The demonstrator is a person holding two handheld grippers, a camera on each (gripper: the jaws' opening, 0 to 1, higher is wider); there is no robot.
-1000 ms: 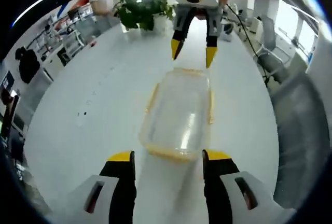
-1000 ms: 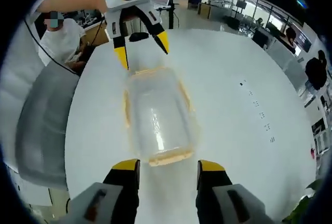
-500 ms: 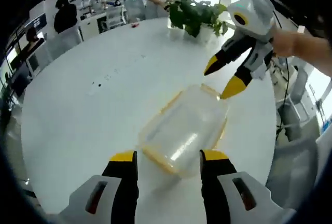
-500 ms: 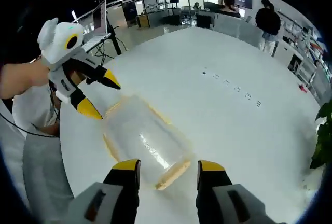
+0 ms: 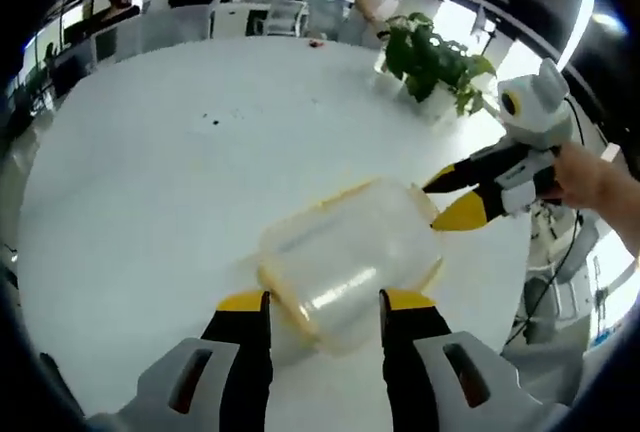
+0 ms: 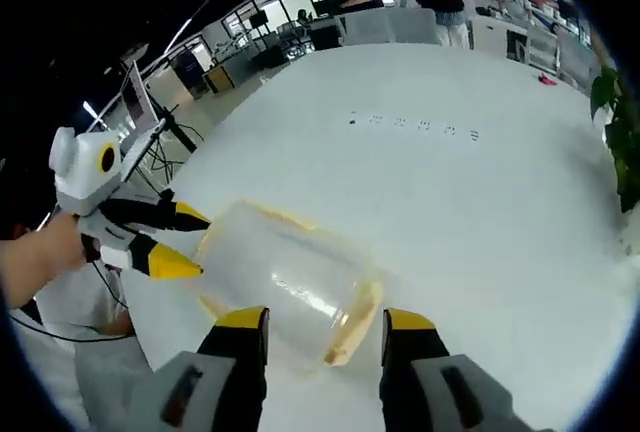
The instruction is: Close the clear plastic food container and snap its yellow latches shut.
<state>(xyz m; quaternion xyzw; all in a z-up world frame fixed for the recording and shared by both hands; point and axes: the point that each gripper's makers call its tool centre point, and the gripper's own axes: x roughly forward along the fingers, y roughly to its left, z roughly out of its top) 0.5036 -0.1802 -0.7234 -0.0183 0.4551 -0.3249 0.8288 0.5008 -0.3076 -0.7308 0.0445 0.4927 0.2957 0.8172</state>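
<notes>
The clear plastic container (image 5: pixel 350 252) lies on the white table (image 5: pixel 150 182), lid on top, with yellow latches along its edges. One yellow latch (image 5: pixel 285 297) faces my left gripper (image 5: pixel 322 307), which is open, its jaws straddling the container's near end without touching it. My right gripper (image 5: pixel 452 200) comes in from the right at the container's far corner, open. In the right gripper view the container (image 6: pixel 285 277) lies slanted just ahead of my open right gripper (image 6: pixel 322 322), with a yellow latch (image 6: pixel 345 327) between the jaws. The left gripper (image 6: pixel 190 244) is open at the far left end.
A potted plant (image 5: pixel 430 57) stands at the table's far edge, seen again as leaves (image 6: pixel 620 142). Small dark marks (image 6: pixel 415 127) dot the tabletop. A person's hand (image 5: pixel 600 177) holds the right gripper. A laptop on a stand (image 6: pixel 135 102), desks and people are beyond the table.
Both views have swung round, so the container now lies slanted in each. Each gripper has shifted from the container's far end toward its far corner. Both stay open.
</notes>
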